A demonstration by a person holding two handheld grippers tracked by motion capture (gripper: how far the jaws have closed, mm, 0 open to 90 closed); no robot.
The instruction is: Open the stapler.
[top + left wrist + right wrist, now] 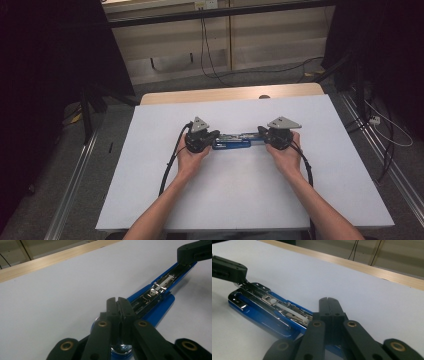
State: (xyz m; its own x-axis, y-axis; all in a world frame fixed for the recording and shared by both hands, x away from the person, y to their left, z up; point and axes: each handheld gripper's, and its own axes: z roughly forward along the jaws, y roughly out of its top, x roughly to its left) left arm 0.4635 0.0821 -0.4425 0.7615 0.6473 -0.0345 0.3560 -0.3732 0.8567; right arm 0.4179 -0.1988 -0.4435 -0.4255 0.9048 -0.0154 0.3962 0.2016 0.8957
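Blue stapler (231, 143) lies opened flat on the white table (150, 200), spanning between both sets of fingertips. Left gripper (214, 135) pinched shut on one end; right gripper (261, 131) shut on the other. Metal staple channel (160, 285) exposed. Judged: opening done; loading and closing remain.

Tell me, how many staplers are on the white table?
1. The blue stapler lies opened at the middle of the white table, between the left gripper and the right gripper.
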